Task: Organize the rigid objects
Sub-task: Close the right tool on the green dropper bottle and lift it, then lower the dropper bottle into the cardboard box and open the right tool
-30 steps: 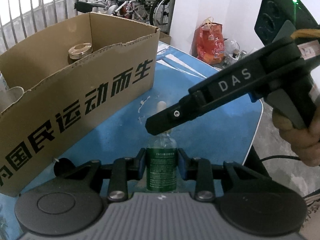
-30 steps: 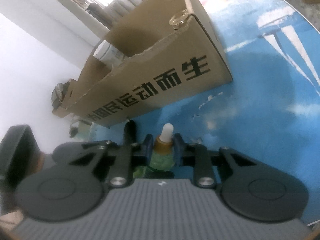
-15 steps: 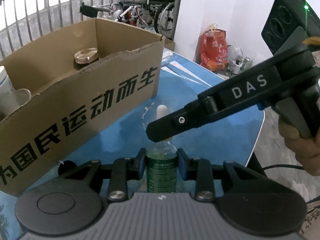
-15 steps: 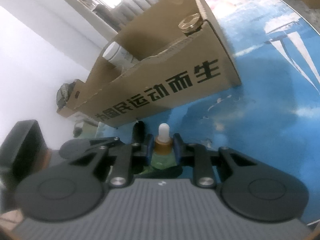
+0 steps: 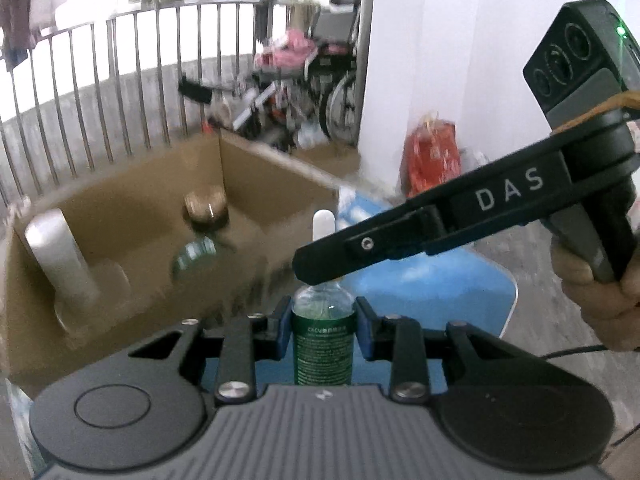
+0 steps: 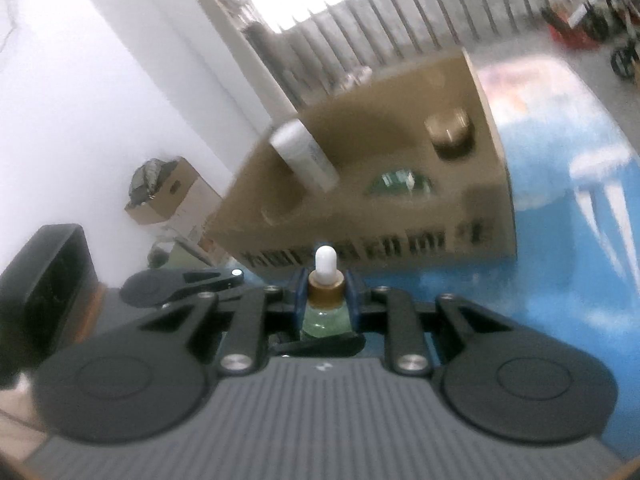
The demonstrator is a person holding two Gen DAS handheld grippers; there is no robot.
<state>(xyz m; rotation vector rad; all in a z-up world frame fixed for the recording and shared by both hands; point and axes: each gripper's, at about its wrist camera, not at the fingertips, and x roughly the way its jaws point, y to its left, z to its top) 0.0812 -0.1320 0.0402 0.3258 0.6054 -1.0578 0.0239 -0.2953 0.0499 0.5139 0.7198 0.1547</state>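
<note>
A small green glass dropper bottle (image 5: pixel 323 350) with a gold collar and white rubber tip (image 6: pixel 325 261) hangs upright above the blue table (image 5: pixel 432 292). Both grippers hold it. My left gripper (image 5: pixel 323 320) is shut on its labelled body. My right gripper (image 6: pixel 325 292) is shut on the gold collar, and its black finger (image 5: pixel 360 246) crosses in front of the bottle's neck in the left wrist view. Just beyond stands the open cardboard box (image 5: pixel 272 184), also in the right wrist view (image 6: pixel 360 140).
Inside the box are a white tube (image 5: pixel 60 256), a gold-capped jar (image 5: pixel 206 208) and a green bottle (image 5: pixel 196 254). A hand (image 5: pixel 600 300) grips the right tool. Metal railing (image 5: pixel 120 80), a wheelchair (image 5: pixel 320 80) and a red bag (image 5: pixel 432 156) lie behind.
Both grippers have risen together with the bottle. The views now look over the box's front wall onto the things inside it.
</note>
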